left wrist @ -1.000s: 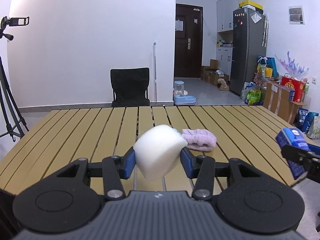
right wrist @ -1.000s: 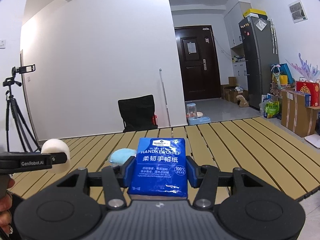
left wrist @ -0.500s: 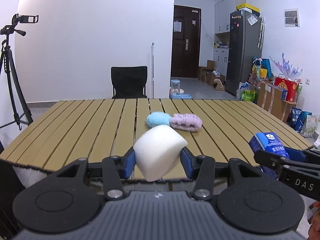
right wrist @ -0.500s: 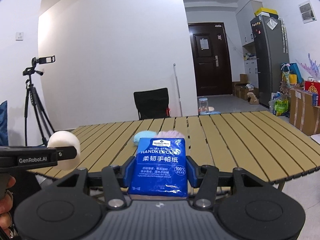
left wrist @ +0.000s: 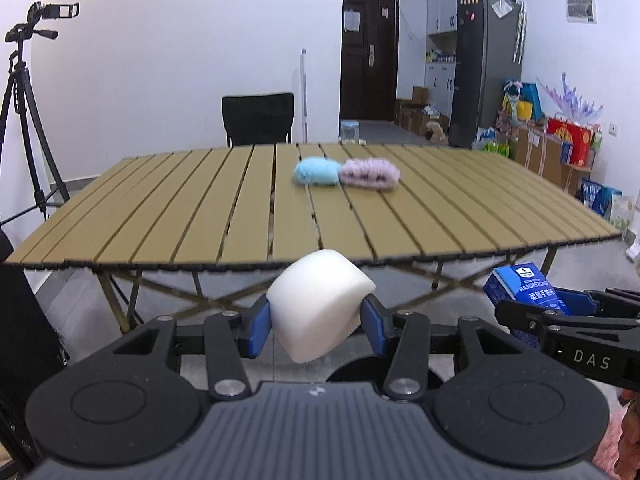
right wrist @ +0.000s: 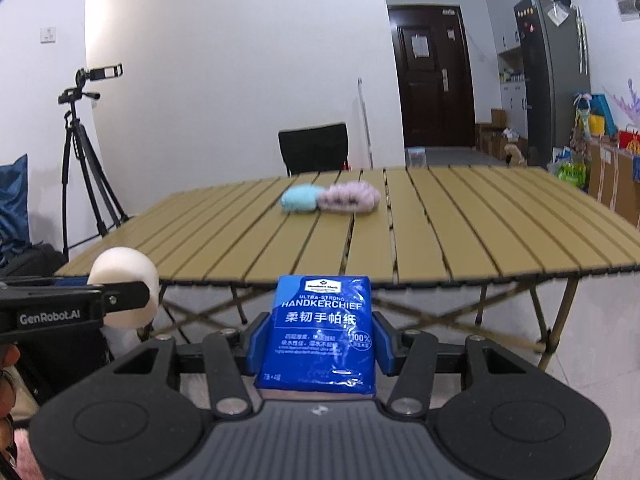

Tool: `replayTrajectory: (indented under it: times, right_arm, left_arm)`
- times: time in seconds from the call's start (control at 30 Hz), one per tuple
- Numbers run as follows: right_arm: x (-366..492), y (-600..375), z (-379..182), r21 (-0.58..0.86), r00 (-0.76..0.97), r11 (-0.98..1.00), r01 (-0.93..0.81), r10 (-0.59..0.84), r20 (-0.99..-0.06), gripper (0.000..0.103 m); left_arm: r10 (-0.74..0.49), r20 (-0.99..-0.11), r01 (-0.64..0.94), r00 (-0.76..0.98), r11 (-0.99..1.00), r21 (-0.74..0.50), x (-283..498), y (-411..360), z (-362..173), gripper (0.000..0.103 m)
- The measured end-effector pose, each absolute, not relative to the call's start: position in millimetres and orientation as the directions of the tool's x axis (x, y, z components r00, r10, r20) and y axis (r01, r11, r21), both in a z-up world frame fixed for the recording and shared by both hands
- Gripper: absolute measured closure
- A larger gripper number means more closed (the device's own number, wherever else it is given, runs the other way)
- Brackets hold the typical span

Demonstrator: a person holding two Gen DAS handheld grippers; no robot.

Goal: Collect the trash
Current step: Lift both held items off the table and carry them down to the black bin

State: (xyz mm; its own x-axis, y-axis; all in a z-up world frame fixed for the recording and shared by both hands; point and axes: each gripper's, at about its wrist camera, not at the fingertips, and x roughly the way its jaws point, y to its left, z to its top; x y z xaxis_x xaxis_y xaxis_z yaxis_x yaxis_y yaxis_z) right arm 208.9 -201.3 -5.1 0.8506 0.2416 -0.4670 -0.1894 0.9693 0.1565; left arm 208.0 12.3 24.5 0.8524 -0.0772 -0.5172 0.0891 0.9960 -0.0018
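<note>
My left gripper (left wrist: 318,318) is shut on a white foam block (left wrist: 318,304) and holds it in front of and below the near edge of the slatted table (left wrist: 200,208). The block also shows in the right wrist view (right wrist: 124,280). My right gripper (right wrist: 320,340) is shut on a blue handkerchief tissue pack (right wrist: 322,332), also off the table's near edge; the pack shows at the right of the left wrist view (left wrist: 524,288). A blue fluffy item (left wrist: 316,171) and a pink fluffy item (left wrist: 370,172) lie touching on the table's far middle.
A black chair (left wrist: 258,118) stands behind the table. A camera tripod (left wrist: 24,120) stands at the left. A fridge (left wrist: 488,64), boxes and bags line the right wall. The table's crossed legs (left wrist: 192,300) show below its edge.
Both grippers have pulled back and down from the table, still holding their items. The table's near edge and legs have come into view, and the fluffy items look farther away.
</note>
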Motion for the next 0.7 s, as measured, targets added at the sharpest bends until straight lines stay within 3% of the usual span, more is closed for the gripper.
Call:
replayTrajectory:
  times: [0.7]
  right_arm:
    - [185.4,-219.1,-122.8,0.157,0.692,0.982,-0.103,0.184,-0.698,0.052]
  left_arm:
    - [-0.038,-0.709,0.09,0.705,0.995,0.037,201.9,11.0,-85.0,0.055]
